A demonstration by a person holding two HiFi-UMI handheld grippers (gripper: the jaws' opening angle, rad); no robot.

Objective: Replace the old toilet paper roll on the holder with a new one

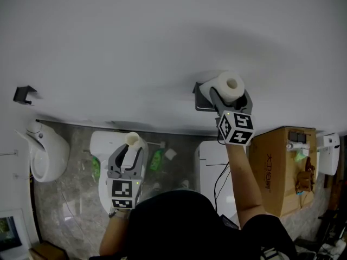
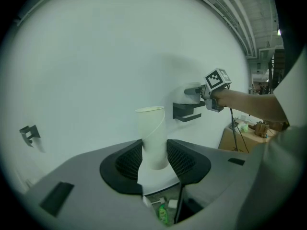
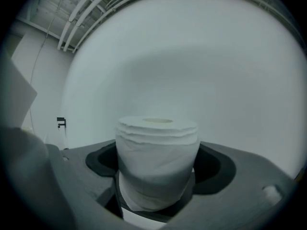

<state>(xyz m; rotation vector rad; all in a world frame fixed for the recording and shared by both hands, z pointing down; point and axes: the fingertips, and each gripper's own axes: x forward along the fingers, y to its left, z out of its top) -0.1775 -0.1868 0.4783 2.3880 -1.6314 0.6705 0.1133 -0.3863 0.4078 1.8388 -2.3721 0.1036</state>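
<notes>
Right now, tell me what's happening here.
A person works a gripper in each hand. The left gripper is shut on an empty cardboard tube, held off to the side. The right gripper grips a full toilet paper roll, up beside the black wall holder, which looks bare, so the new roll seems not yet mounted.

A plain white wall (image 1: 162, 37) is filling the head view from nine through twelve to three o'clock, with soft light and faint shadows lying across it. A small dark bracket (image 1: 24, 94) is hanging on it at nine o'clock. A grey marbled floor (image 1: 73, 210) is showing at seven o'clock, with a white ceramic fixture (image 1: 47, 157) sitting at eight o'clock. A cardboard box (image 1: 276, 169) is standing at four o'clock. In the left gripper view, ceiling beams (image 2: 242, 18) are running at one o'clock.
</notes>
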